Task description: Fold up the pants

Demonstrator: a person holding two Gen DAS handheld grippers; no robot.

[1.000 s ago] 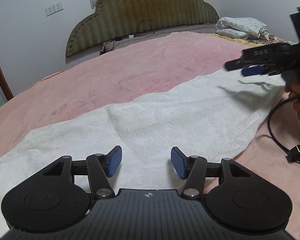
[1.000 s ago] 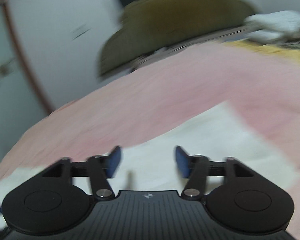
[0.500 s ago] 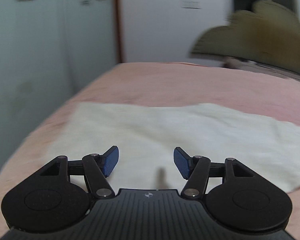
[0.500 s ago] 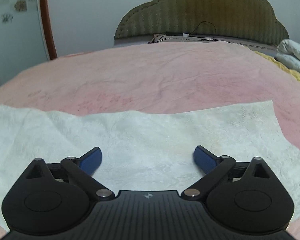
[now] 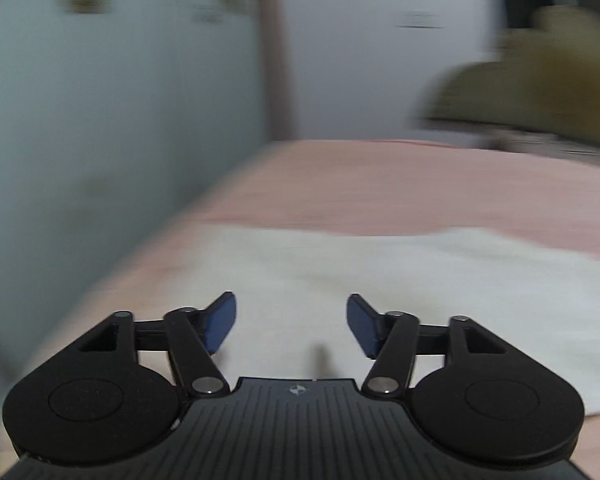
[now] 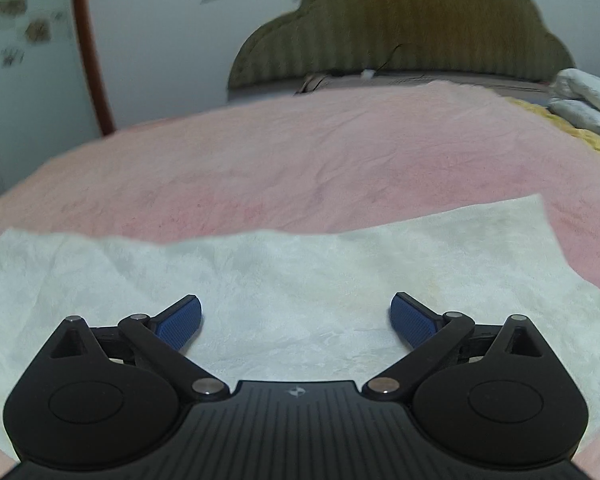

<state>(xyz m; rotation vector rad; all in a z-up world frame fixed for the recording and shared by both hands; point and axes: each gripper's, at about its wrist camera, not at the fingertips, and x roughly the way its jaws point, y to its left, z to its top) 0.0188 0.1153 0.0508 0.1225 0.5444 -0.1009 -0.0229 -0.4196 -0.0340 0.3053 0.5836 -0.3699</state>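
Note:
White textured pants lie flat in a long band across the pink bedspread. My right gripper hovers over their middle, jaws spread wide with nothing between the blue pads. In the blurred left wrist view the same white pants stretch off to the right. My left gripper is above their left end near the bed's side edge. Its jaws are opening and hold nothing.
An olive scalloped headboard stands at the far end of the bed. Folded white bedding lies at the far right. A pale wall or wardrobe and a brown post run close along the bed's left side.
The left gripper swung left from the pants' middle to their left end, and its jaws widened a little. The right gripper's jaws opened wide and it settled over the pants' middle.

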